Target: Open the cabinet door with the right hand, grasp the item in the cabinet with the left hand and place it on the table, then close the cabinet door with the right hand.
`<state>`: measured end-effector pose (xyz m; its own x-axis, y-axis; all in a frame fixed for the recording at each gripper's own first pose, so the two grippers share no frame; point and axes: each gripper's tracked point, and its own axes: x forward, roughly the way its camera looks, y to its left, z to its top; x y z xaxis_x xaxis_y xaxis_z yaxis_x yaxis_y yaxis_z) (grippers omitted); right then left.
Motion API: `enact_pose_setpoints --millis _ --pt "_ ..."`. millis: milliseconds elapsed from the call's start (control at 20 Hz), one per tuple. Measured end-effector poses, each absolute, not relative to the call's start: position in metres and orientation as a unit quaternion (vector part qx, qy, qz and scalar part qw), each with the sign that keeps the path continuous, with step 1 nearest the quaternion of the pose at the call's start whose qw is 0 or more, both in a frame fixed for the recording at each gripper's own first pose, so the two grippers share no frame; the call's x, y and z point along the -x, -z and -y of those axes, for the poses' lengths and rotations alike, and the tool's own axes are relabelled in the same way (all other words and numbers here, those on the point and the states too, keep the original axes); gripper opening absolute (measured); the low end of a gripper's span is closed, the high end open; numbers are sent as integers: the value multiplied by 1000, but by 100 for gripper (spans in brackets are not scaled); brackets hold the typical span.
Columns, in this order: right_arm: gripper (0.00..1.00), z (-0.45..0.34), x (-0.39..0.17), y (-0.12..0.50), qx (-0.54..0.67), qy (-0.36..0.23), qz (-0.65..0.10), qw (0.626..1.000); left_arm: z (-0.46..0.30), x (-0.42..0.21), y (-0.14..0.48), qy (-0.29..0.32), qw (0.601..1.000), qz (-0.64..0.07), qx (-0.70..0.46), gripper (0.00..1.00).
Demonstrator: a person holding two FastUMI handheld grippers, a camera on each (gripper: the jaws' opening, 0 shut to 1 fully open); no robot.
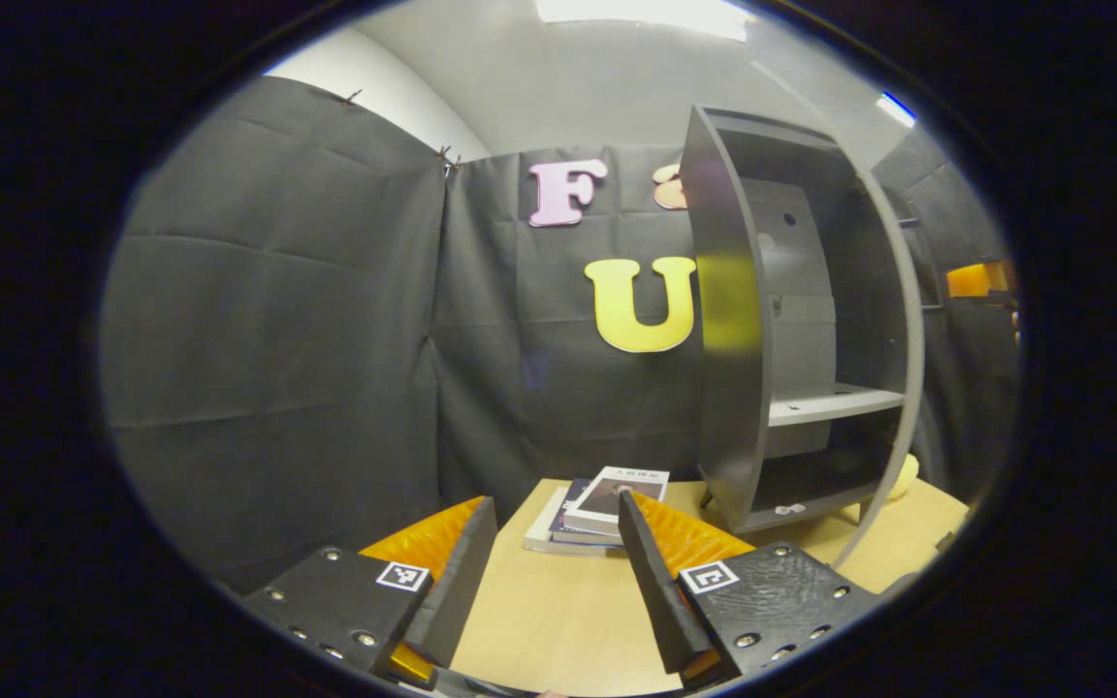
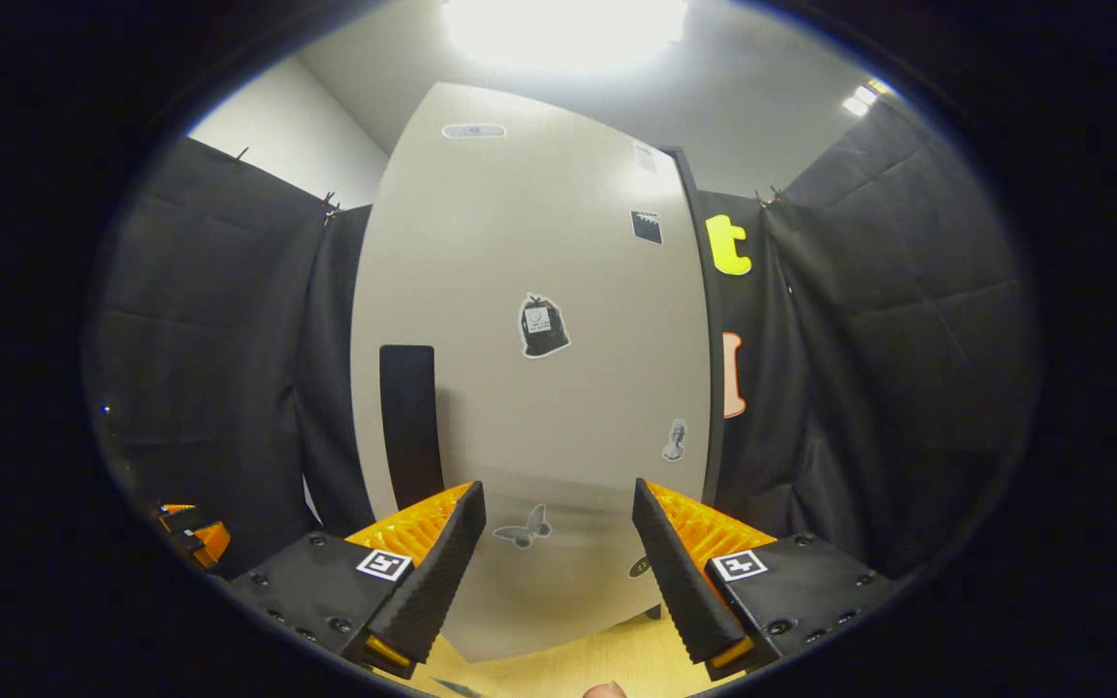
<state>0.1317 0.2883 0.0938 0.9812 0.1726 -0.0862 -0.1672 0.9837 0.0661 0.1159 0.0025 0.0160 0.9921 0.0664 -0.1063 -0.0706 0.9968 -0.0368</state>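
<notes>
Fingers (image 2: 462,543) parted before cabinet door (image 2: 539,388).

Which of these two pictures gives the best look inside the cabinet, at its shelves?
The left gripper view. There the cabinet stands open, so its pale shelf and dark interior show, with books on the table beside it. The right gripper view faces the flat outer side of the cabinet door, stickers and a dark handle, nothing of the inside.

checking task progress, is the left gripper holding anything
No: in the left gripper view the left gripper is open, with only bare table between its fingers.
</notes>
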Motion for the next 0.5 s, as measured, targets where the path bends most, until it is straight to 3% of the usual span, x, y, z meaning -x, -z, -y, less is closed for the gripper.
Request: enact_pose_setpoints --millis 250,500 --pt "96 -276 -125 -96 -41 -101 -38 993 6 -115 -28 -33 999 -41 14 81" --pt "95 -236 -126 -93 -46 -100 -43 993 44 -108 -56 -15 1000 -23 3 76"
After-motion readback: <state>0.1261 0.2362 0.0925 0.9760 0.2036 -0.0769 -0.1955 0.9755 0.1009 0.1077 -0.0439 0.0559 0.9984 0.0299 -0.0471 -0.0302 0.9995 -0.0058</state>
